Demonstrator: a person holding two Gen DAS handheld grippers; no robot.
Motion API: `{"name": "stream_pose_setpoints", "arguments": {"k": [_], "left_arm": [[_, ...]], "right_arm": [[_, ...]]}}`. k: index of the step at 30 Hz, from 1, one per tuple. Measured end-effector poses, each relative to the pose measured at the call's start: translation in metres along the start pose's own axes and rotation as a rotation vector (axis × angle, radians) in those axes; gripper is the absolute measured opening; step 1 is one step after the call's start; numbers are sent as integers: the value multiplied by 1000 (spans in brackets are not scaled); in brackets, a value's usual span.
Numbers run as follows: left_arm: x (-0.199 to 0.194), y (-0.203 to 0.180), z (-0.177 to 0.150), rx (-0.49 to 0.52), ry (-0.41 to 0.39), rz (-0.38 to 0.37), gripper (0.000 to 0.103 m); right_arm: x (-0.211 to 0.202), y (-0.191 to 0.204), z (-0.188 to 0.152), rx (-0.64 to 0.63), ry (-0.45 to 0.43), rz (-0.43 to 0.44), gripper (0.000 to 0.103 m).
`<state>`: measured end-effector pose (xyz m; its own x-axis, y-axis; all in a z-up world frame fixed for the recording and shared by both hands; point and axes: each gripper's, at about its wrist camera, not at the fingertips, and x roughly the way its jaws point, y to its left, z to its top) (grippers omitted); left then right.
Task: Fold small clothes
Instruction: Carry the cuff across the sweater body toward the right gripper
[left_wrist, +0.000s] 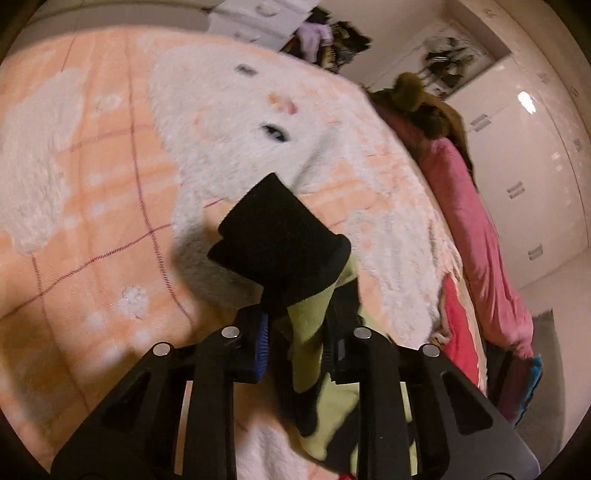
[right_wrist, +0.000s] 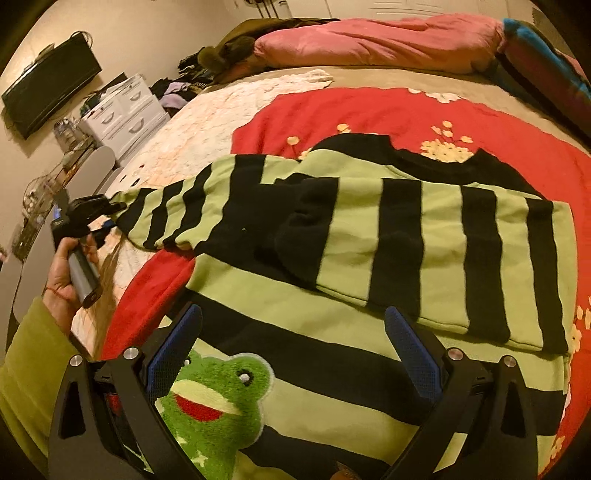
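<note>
Left gripper clamped on the sleeve end of the striped sweater, black ribbed cuff projecting past the blue pads, green fabric pinched between them above the fluffy peach-and-white blanket. Right gripper spread wide, nothing between its textured blue pads, poised over the sweater body. Sweater: soft green-and-black knit, plush frog patch, flat on red floral blanket, other sleeve folded across the chest.

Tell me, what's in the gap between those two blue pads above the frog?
Only the striped sweater: a green band and a black band of it lie under the open right gripper, beyond the frog patch. The right wrist view shows this.
</note>
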<state>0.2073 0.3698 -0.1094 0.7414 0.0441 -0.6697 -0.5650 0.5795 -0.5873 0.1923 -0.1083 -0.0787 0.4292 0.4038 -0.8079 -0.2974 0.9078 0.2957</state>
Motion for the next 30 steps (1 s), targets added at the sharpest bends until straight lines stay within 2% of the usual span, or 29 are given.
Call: {"name": "stream_pose_setpoints", "arguments": {"k": [5,11,17,21,27,30], "left_arm": [[-47,-45,-23,135,-58,-89,15],[-85,-110,-67,252,-28,-209,15],[-103,-174,-121,355,69,-317,15],[-104,-209,-162,420,142,-356,15],[-92,-251,-228,507,260,-384,15],[-81,-268,-257,555,306,-374,15]], "right_arm": [[-8,-13,-1,33,-17,-6,99],[-25,-42,-3,103,-48,-38,99],[-47,-90,-15,206,-80,-98,99],[-61,-118,-23,258,-99,-129,99],[-78,-152,-35,324,-119,-160,99],[-84,-166,-41,357,-134,-169,99]]}}
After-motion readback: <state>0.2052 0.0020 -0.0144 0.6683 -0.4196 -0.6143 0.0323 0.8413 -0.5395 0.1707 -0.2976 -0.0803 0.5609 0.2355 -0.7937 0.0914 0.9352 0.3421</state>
